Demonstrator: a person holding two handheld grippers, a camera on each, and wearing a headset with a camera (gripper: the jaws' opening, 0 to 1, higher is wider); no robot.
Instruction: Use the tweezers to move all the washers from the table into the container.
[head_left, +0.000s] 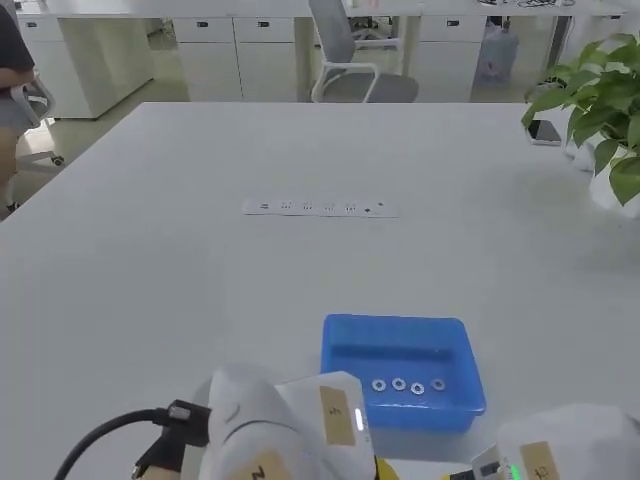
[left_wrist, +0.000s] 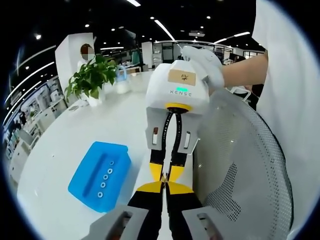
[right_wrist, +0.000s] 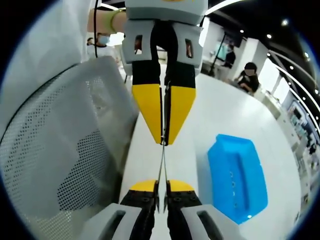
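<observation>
Washers lay in a row inside the blue container at lower centre, and with the left gripper and right gripper both pinched narrow on what seemed the tweezers, we feared a careless handover dropping them.

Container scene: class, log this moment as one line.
washers in container | left gripper: shut on tweezers | right gripper: shut on tweezers
</observation>
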